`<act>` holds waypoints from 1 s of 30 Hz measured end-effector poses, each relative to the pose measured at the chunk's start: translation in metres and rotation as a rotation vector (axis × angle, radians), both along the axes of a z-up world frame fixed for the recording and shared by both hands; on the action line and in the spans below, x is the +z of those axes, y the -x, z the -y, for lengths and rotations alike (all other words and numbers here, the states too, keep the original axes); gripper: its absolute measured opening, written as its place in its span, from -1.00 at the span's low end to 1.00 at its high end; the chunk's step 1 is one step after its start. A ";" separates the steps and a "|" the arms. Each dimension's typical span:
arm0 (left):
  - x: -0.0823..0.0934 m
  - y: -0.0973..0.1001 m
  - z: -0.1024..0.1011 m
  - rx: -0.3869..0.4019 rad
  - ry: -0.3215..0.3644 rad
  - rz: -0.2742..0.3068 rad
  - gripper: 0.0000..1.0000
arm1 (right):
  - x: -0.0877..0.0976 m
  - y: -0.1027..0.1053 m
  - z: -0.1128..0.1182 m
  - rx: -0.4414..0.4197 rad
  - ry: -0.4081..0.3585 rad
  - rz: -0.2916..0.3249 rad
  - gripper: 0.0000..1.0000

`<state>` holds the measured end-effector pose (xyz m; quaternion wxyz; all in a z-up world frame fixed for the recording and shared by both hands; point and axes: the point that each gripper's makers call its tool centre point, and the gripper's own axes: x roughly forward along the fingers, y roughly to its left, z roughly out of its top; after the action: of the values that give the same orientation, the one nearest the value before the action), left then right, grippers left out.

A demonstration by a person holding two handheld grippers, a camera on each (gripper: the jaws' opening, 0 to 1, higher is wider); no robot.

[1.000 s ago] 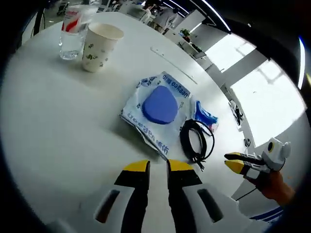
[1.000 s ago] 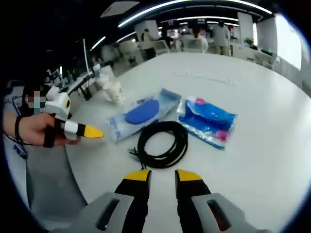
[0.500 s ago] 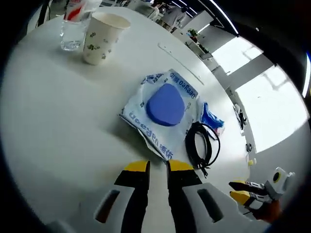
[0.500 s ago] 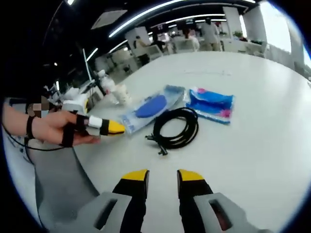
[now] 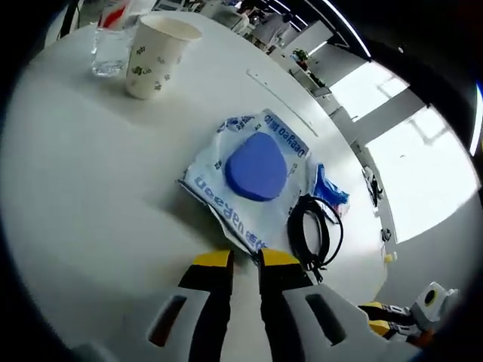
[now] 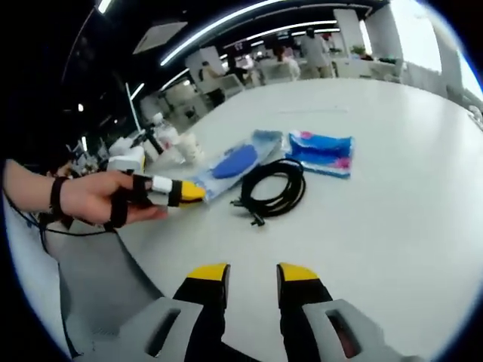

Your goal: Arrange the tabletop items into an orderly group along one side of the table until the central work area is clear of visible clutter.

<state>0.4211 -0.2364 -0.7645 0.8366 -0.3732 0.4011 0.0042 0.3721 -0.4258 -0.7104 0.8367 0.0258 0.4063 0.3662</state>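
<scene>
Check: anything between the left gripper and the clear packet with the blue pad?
Nothing visible. The left gripper sits at the packet's near corner, jaws slightly apart, bare table around. The black cable lies off to one side, out of the path.

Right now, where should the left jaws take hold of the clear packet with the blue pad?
Probably the packet's near corner: thin and flat, it points at the left gripper, just beyond the tips. Come in low along the table, one jaw under the edge.
</scene>
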 end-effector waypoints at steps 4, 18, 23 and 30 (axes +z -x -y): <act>0.003 0.002 0.002 0.056 -0.003 0.003 -1.00 | -0.004 0.006 0.000 -0.009 0.000 -0.013 -0.54; 0.002 0.033 -0.043 0.185 -0.005 -0.030 -1.00 | -0.009 0.016 -0.014 -0.011 -0.011 -0.040 -0.56; 0.004 0.048 -0.056 0.139 -0.061 -0.037 -1.00 | -0.008 0.014 -0.024 -0.001 -0.018 -0.043 -0.58; 0.003 0.070 -0.080 0.161 -0.100 -0.068 -1.00 | -0.005 0.009 -0.025 0.015 -0.013 -0.034 -0.58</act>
<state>0.3516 -0.1561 -0.7617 0.8368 -0.3618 0.3974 0.1042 0.3626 -0.4009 -0.7151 0.8267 0.0344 0.4186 0.3745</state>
